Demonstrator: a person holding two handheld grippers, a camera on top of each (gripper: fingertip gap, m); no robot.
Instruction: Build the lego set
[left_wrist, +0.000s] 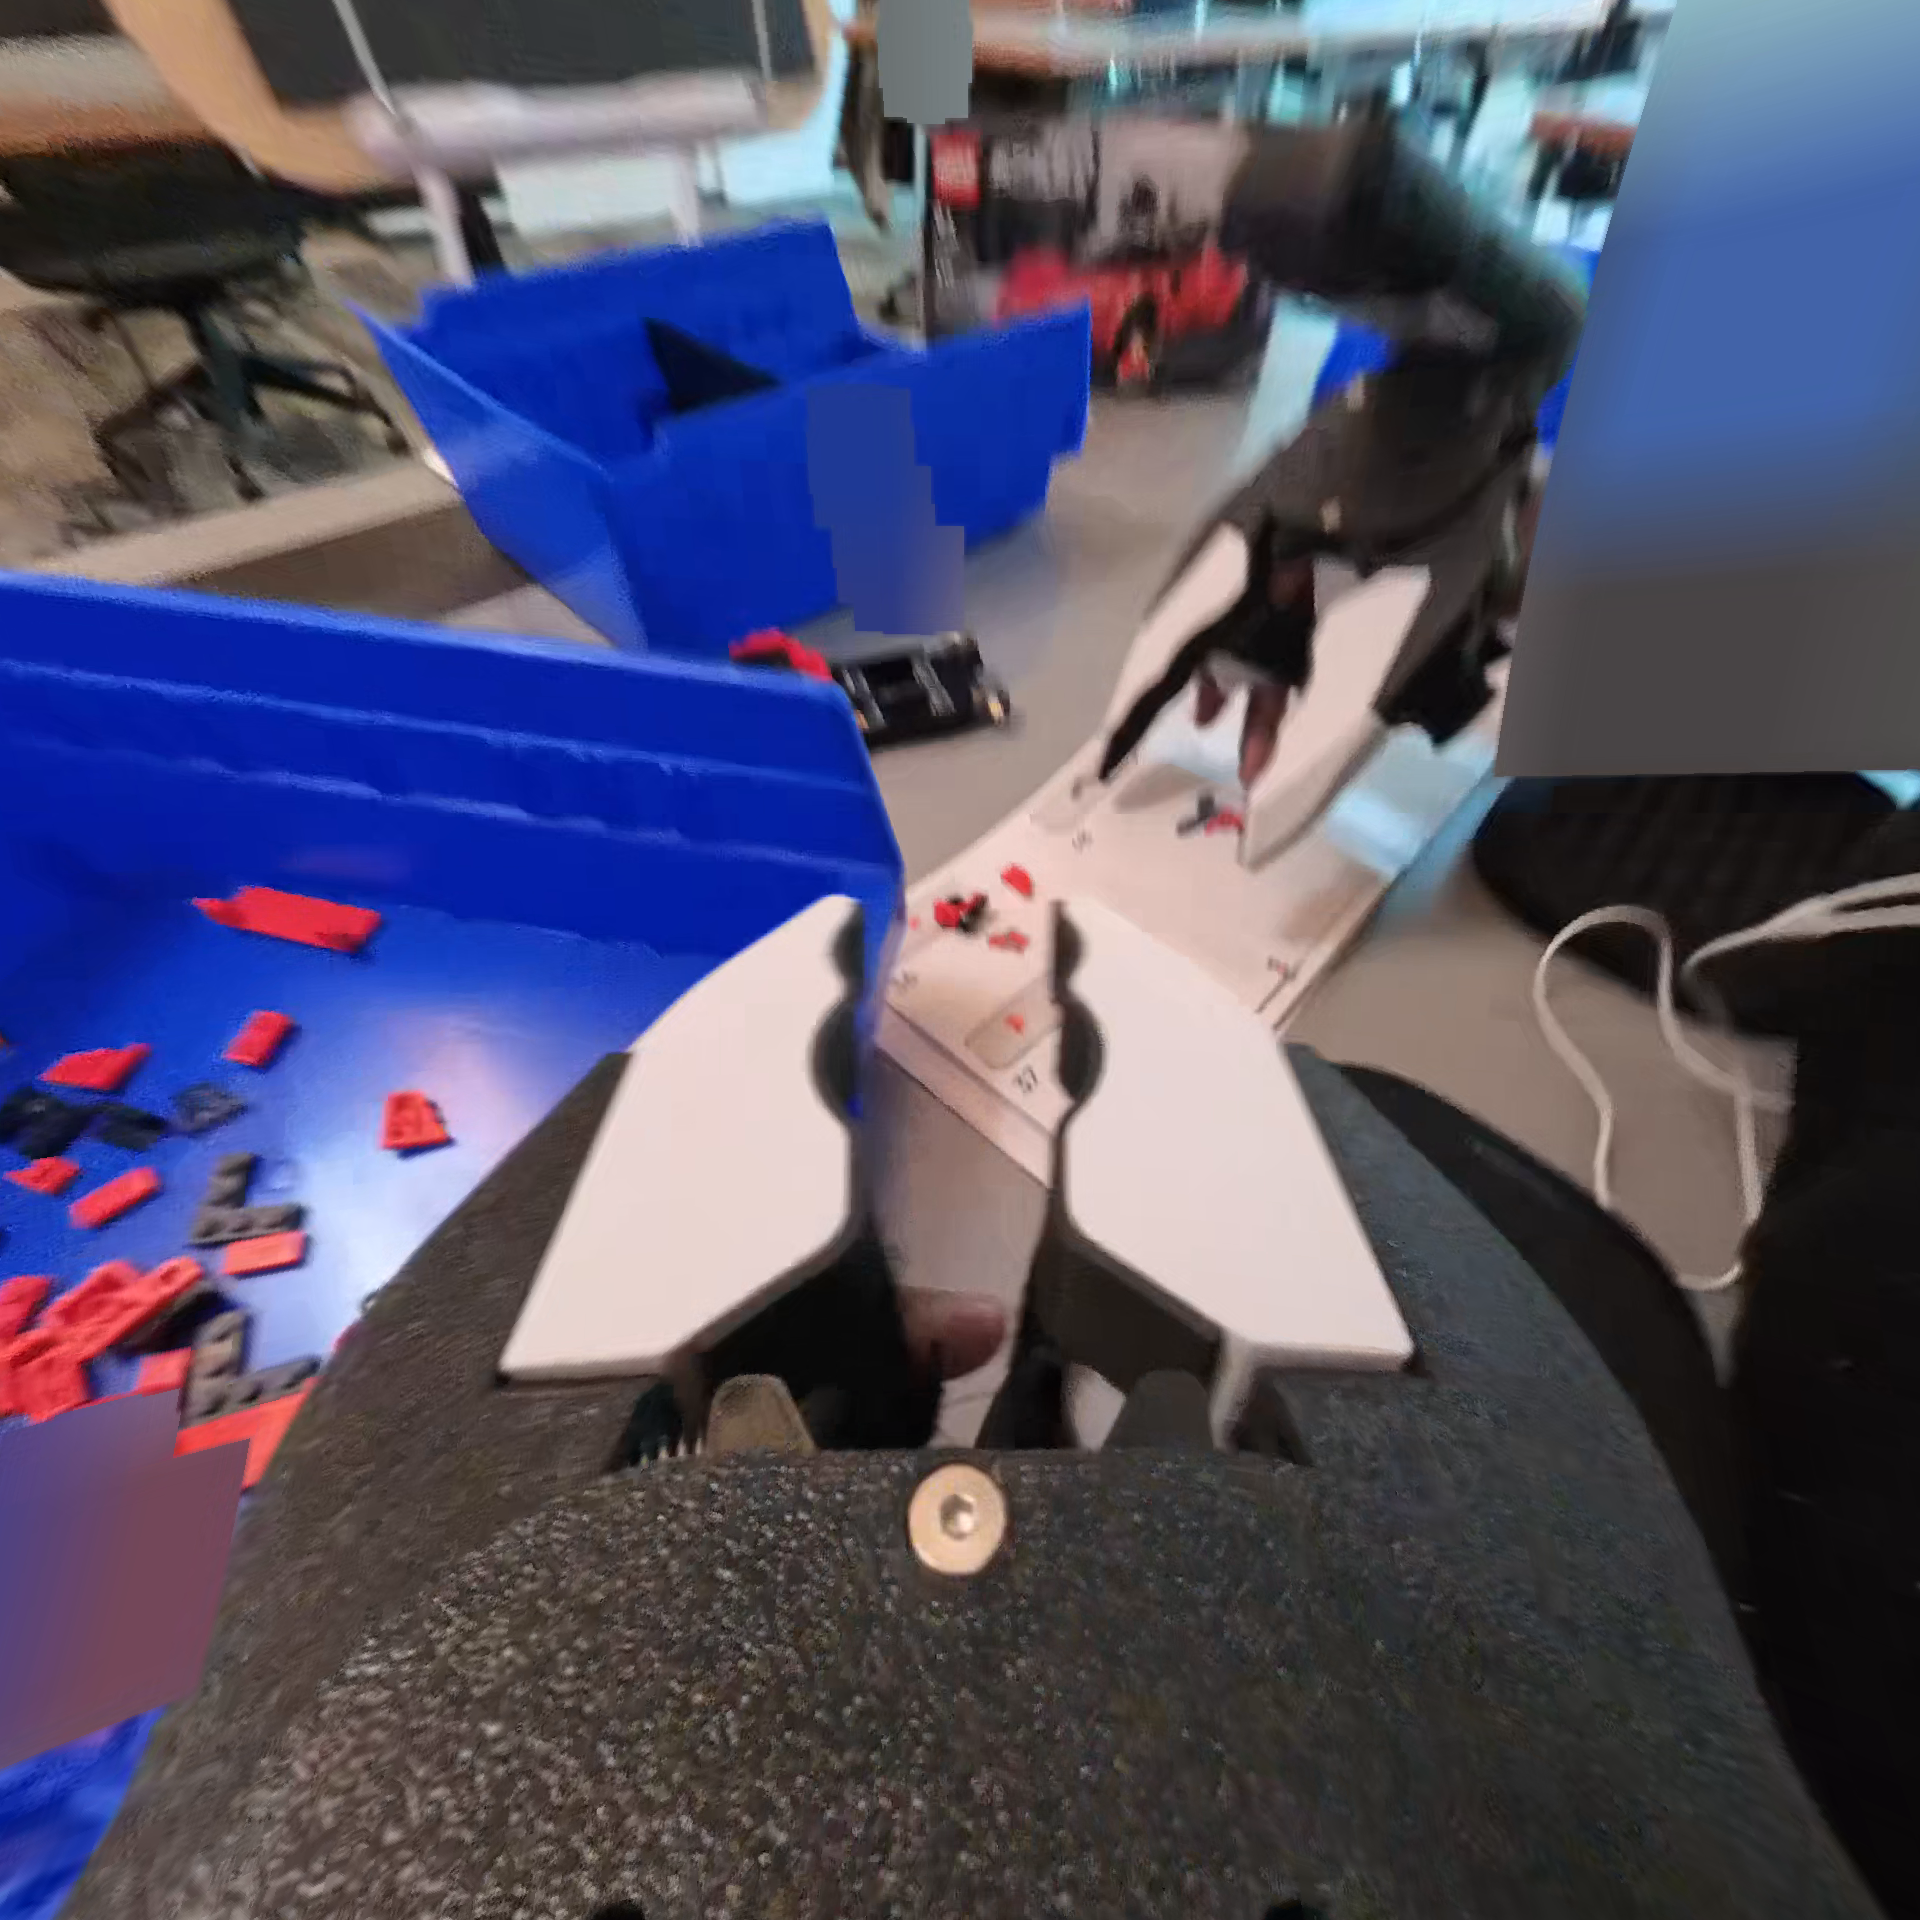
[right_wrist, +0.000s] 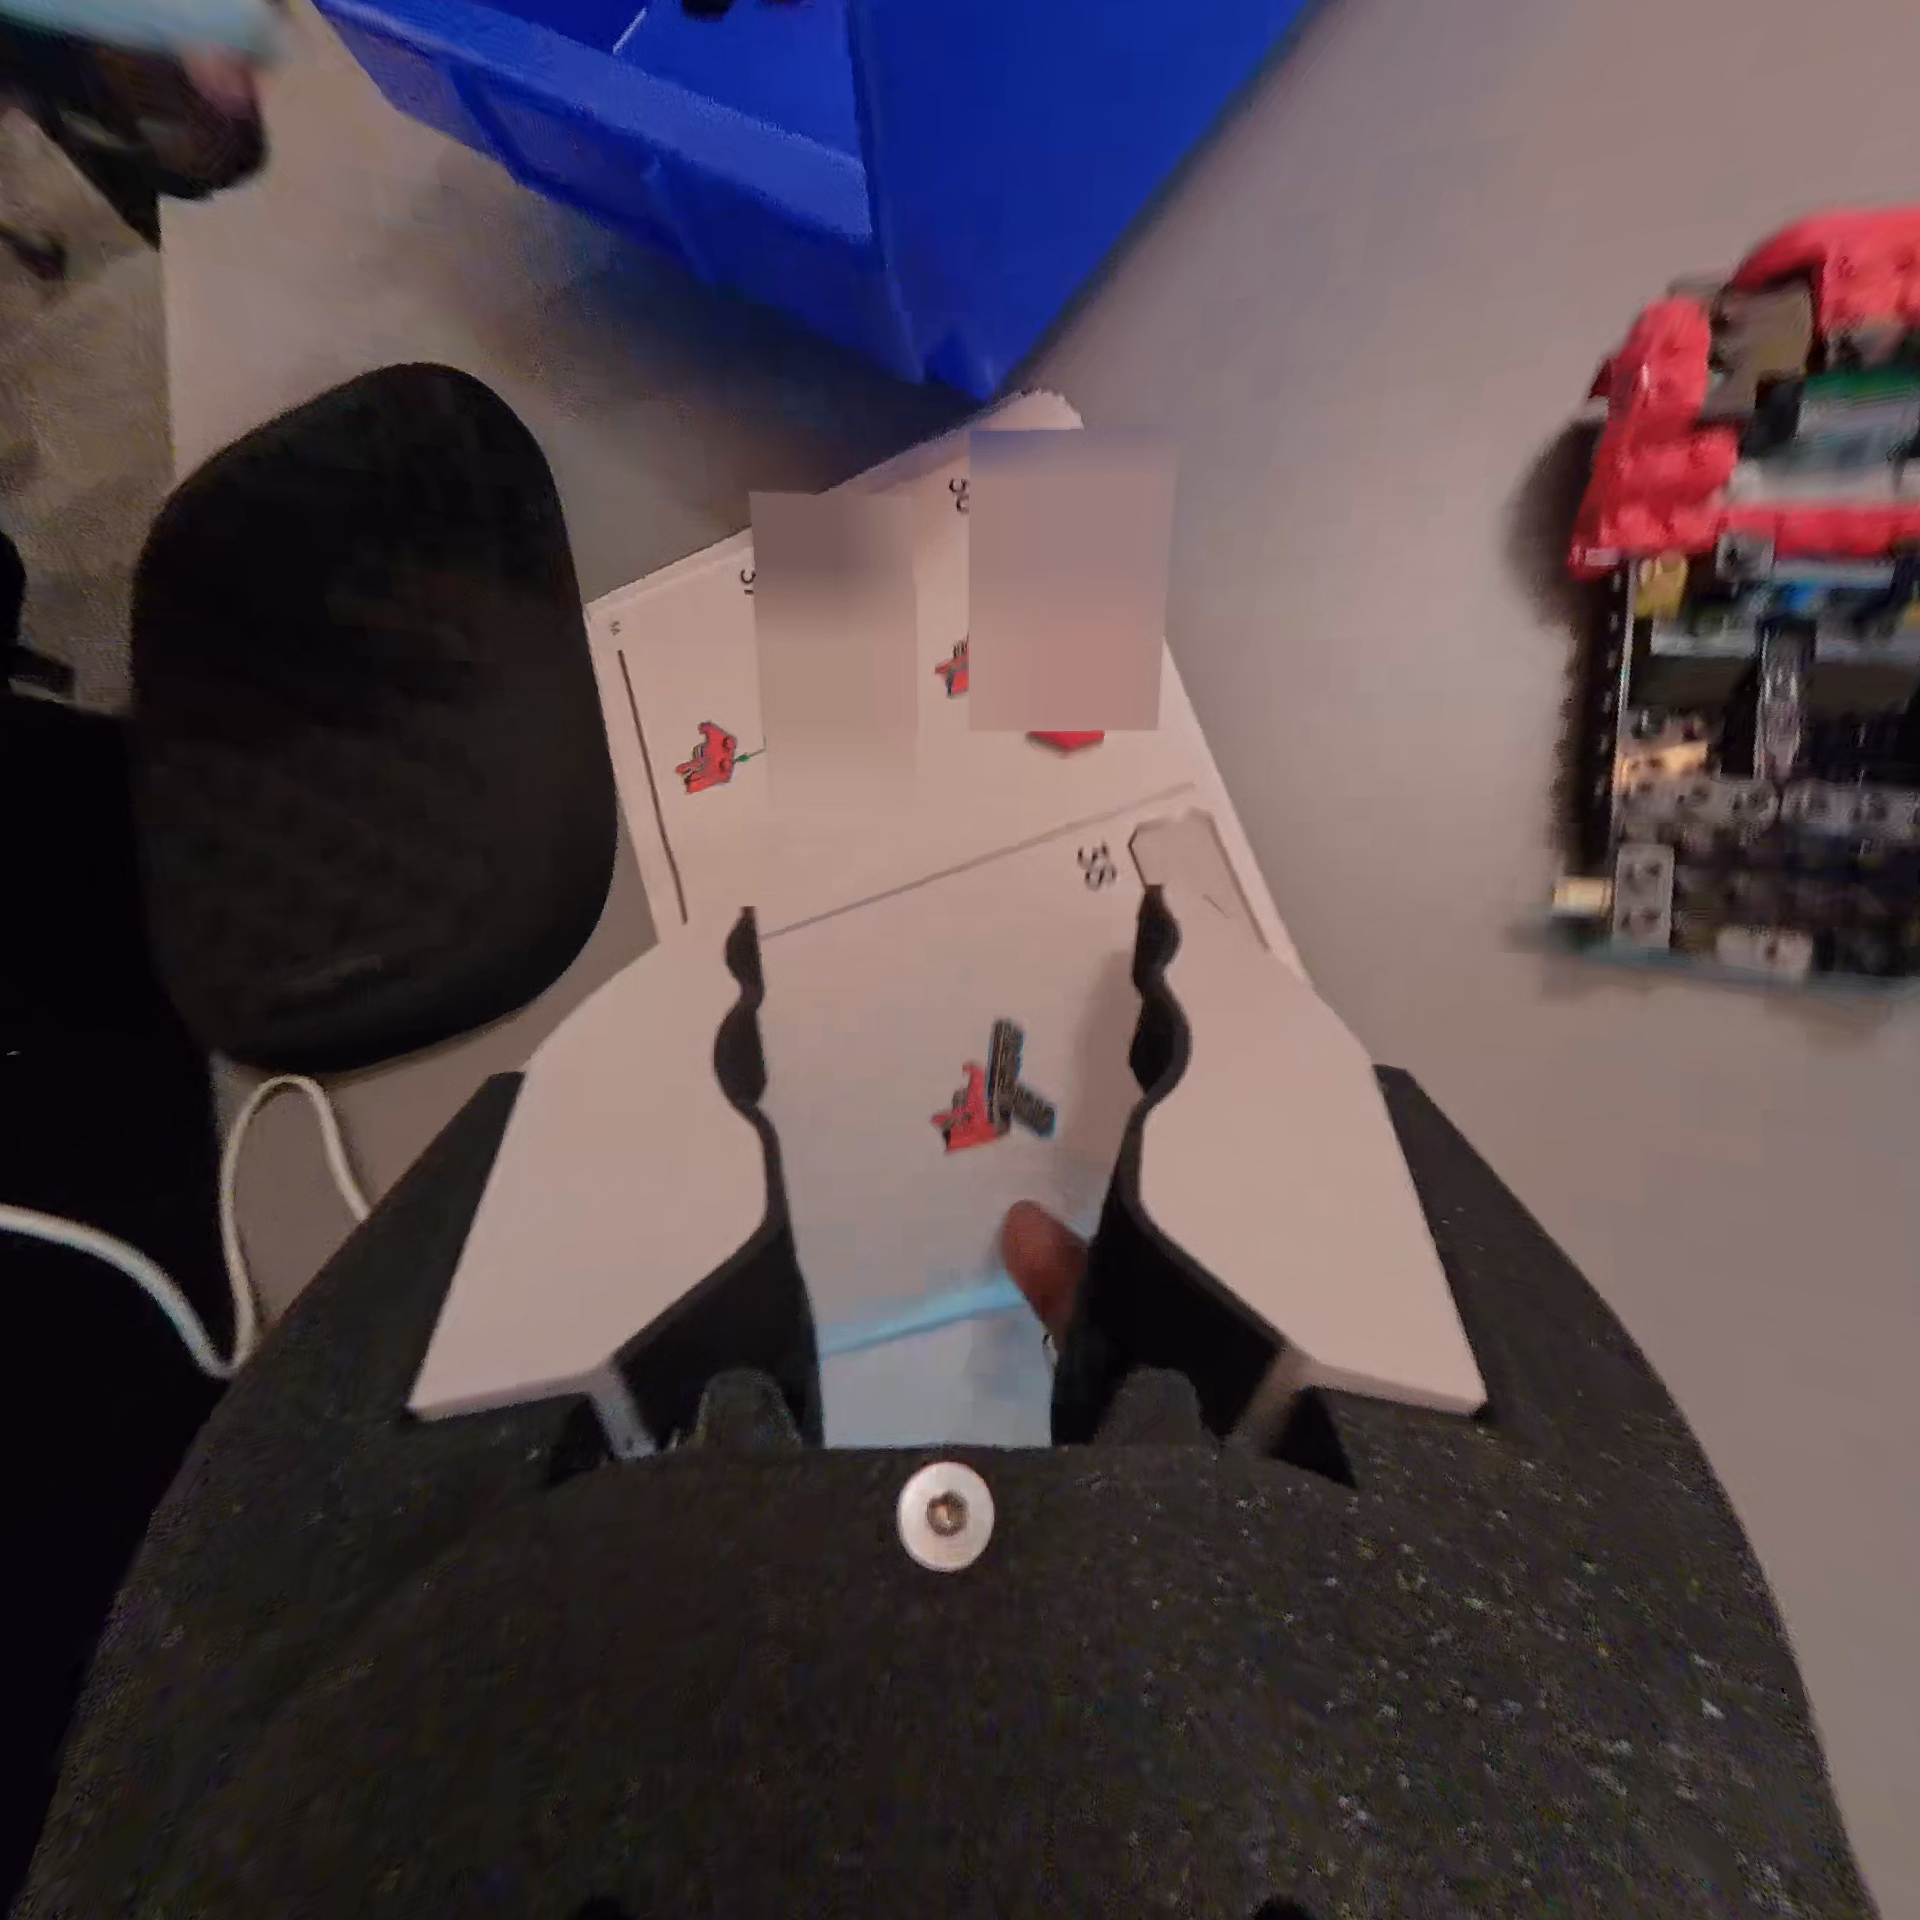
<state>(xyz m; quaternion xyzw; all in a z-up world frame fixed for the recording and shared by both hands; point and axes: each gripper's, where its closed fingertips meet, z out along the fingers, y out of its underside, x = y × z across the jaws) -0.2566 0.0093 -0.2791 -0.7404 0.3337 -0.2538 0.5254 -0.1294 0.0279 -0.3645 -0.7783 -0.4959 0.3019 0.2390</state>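
Right wrist view only: part-built model (right_wrist: 1756, 665); left shows brick bin (left_wrist: 436, 748).

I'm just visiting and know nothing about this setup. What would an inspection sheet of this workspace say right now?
Surface: grey tabletop, mostly bare.
Job's things: open white instruction booklet; blue plastic bin holding loose red and black bricks; partly built red and black model.
Clutter: second blue bin; black padded object, kind unclear.
Grippers: left gripper open, empty, beside the bin; right gripper open, empty, over the booklet.
Cables: white cable looped at the table edge.
Surroundings: office chair; set's box, blurred.
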